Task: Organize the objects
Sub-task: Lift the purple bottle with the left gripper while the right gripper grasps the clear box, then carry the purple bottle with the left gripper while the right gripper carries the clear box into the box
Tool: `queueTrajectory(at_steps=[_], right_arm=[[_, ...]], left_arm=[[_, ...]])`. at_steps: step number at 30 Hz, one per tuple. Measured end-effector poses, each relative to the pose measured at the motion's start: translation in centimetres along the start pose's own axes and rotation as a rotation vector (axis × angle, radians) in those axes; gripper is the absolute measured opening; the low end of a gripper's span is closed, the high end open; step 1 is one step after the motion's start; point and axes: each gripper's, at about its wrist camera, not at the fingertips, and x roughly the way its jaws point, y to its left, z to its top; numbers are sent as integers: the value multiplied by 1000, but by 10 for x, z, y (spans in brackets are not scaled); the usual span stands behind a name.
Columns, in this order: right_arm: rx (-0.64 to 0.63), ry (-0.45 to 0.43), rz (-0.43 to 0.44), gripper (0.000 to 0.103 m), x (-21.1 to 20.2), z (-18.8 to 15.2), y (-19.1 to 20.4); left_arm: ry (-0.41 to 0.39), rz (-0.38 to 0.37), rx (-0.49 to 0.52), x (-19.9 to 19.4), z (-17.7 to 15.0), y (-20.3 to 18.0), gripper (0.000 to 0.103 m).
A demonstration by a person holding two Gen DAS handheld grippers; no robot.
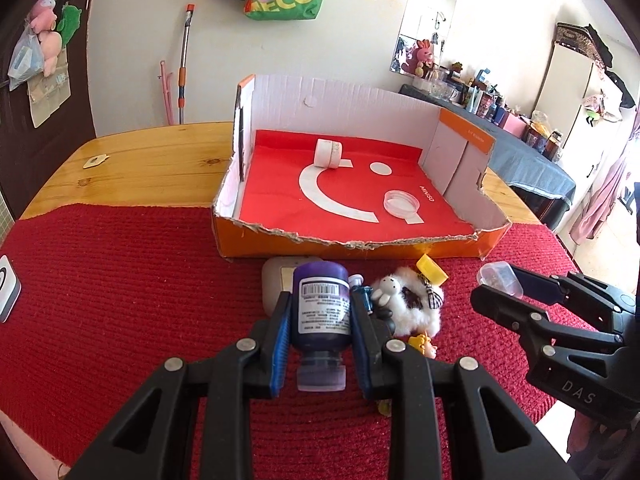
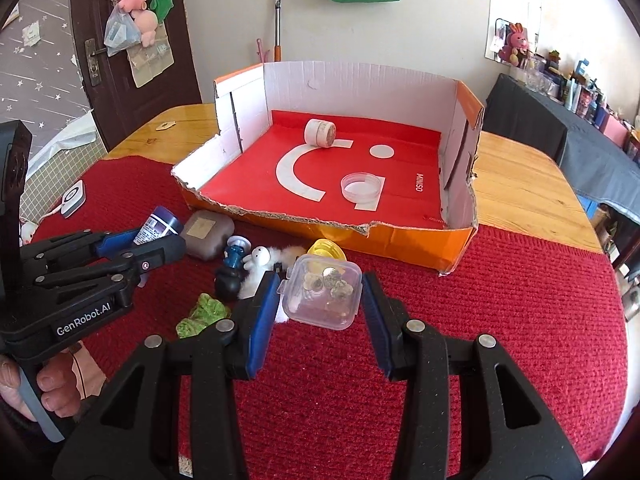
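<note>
My left gripper (image 1: pixel 320 300) is shut on a dark purple bottle (image 1: pixel 320 312), which lies along the fingers with its cap toward the camera, lifted a little off the red mat. In the right wrist view the same gripper (image 2: pixel 160 240) and bottle (image 2: pixel 158 228) show at the left, held by a hand. My right gripper (image 2: pixel 320 284) is shut on a small clear lidded box (image 2: pixel 322 296) with coins inside, also seen as the clear box (image 1: pixel 500 278) between the right gripper (image 1: pixel 496 284) fingers. Behind stands the open orange cardboard box (image 1: pixel 360 250) (image 2: pixel 400 240).
Inside the orange box lie a tape roll (image 2: pixel 320 133) and a clear round lid (image 2: pixel 360 188). On the red mat (image 2: pixel 480 320) sit a grey-brown case (image 2: pixel 206 234), a white fluffy toy (image 1: pixel 408 308), a yellow piece (image 2: pixel 324 248), a green leaf-shaped item (image 2: pixel 204 314) and a white device (image 2: pixel 74 198).
</note>
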Motion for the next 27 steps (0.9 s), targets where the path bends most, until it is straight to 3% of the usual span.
queueTrajectory(at_steps=[27], right_arm=[[15,5,39,40,8,13,-4]], left_arm=[[-8,-20,9,13,25,1,28]])
